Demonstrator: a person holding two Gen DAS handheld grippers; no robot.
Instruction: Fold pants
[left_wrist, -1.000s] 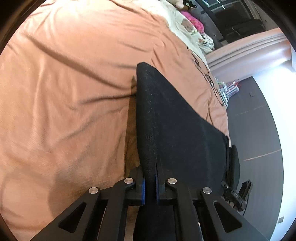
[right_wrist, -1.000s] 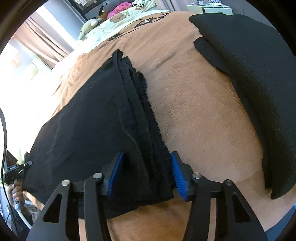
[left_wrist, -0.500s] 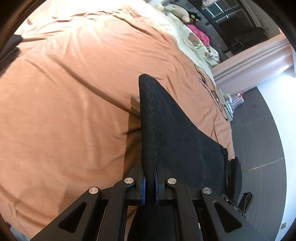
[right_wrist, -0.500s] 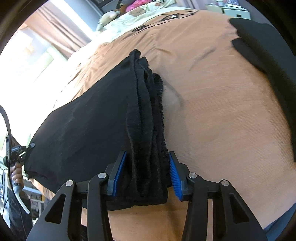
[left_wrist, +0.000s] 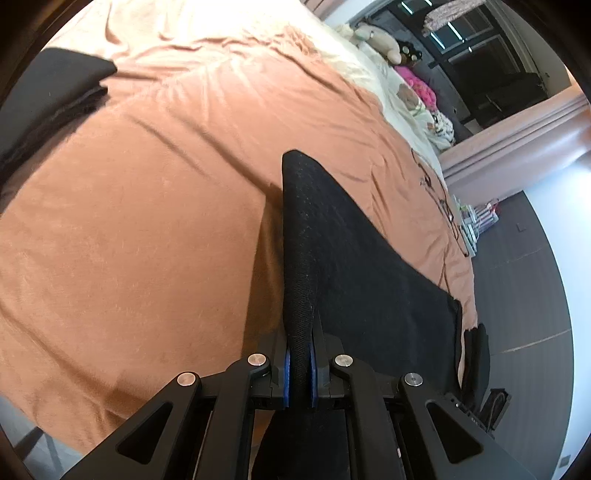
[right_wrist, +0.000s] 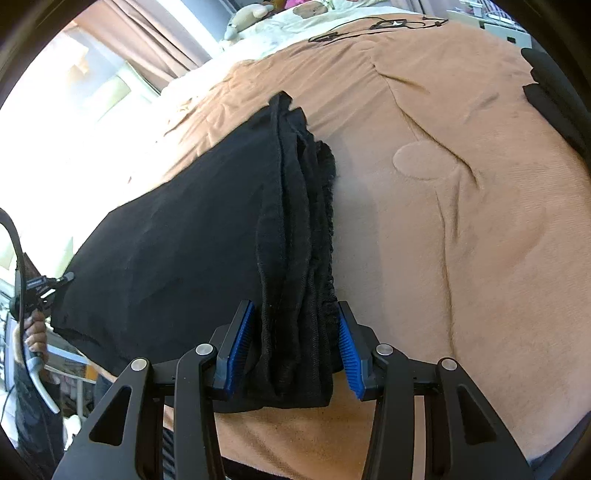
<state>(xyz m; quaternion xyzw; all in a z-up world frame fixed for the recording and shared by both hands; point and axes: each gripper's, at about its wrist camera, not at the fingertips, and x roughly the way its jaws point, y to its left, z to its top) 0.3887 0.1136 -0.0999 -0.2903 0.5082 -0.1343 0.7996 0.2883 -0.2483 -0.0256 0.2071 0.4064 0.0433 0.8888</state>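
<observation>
Meanwhile, black knit pants (left_wrist: 369, 280) hang taut above the orange bedspread (left_wrist: 147, 229): left gripper (left_wrist: 298, 373) pinches one thin edge, right gripper (right_wrist: 295, 350) clamps a bulky bunch whose layers might slip out.

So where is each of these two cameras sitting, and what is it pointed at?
Left wrist view: sits behind the left tongs, looking down across the orange bedspread; tongs clamp a thin edge of the black pants.
Right wrist view: sits behind the right tongs, whose pads grip the pants' bunched layers; a hand shows at far left.
Shared: the pants, the bedspread.
</observation>
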